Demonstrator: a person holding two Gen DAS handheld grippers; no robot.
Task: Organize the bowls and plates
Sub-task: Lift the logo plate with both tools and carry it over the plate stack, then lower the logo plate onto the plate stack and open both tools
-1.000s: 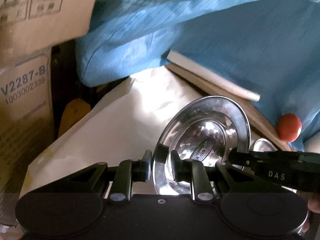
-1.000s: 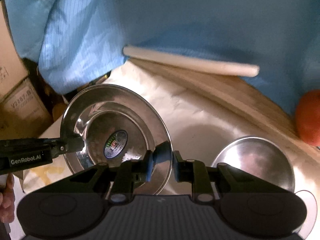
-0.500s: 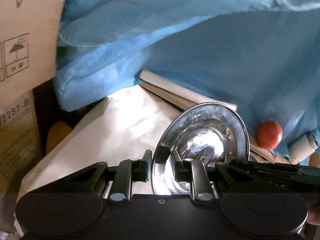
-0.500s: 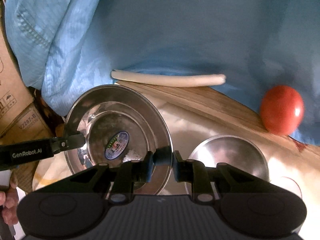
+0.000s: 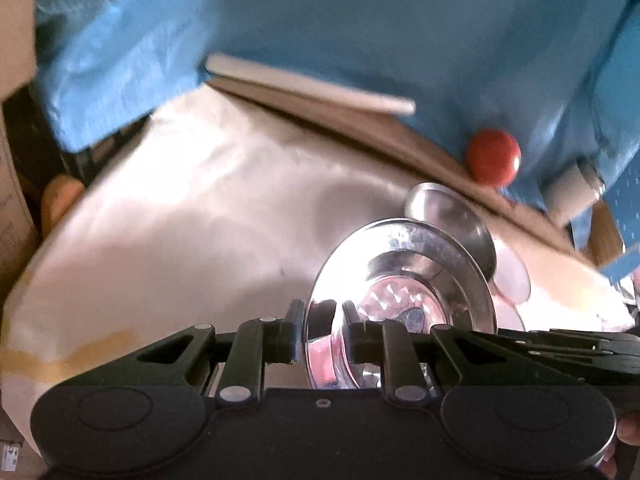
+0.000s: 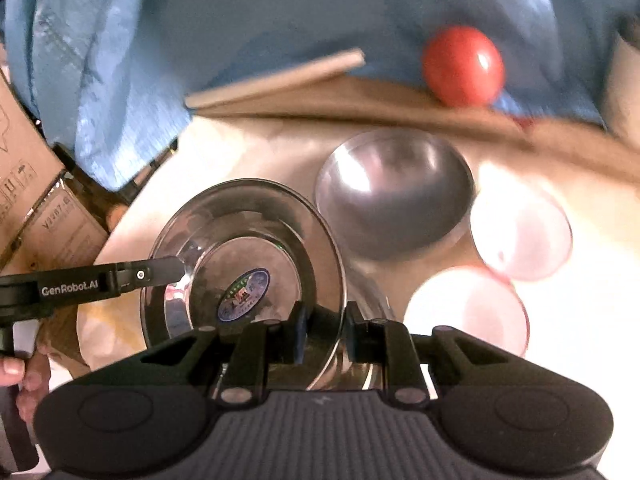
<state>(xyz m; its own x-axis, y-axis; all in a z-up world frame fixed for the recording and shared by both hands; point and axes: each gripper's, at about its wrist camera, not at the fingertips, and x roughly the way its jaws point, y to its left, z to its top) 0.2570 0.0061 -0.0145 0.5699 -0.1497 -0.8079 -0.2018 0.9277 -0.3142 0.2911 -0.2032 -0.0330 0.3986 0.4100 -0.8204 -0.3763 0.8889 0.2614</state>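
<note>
Steel plate [image 6: 244,256], sticker at its centre, is held tilted above the white-covered table [image 5: 208,216] by both tools: the right gripper [image 6: 322,334] has its jaws clenched on the near rim, and the left gripper [image 5: 318,334] has its jaws clenched on the opposite edge. Just beyond sits a steel bowl [image 6: 394,192], near two pink plates [image 6: 520,232]. A red ball [image 6: 462,66] rests farther back against blue fabric [image 6: 280,12].

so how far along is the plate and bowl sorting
Nothing looks stacked yet. In hand: the steel plate, held at its rim by both the left gripper and right gripper. Left: the steel bowl and two pink plates lie separately on the white cloth.
</note>
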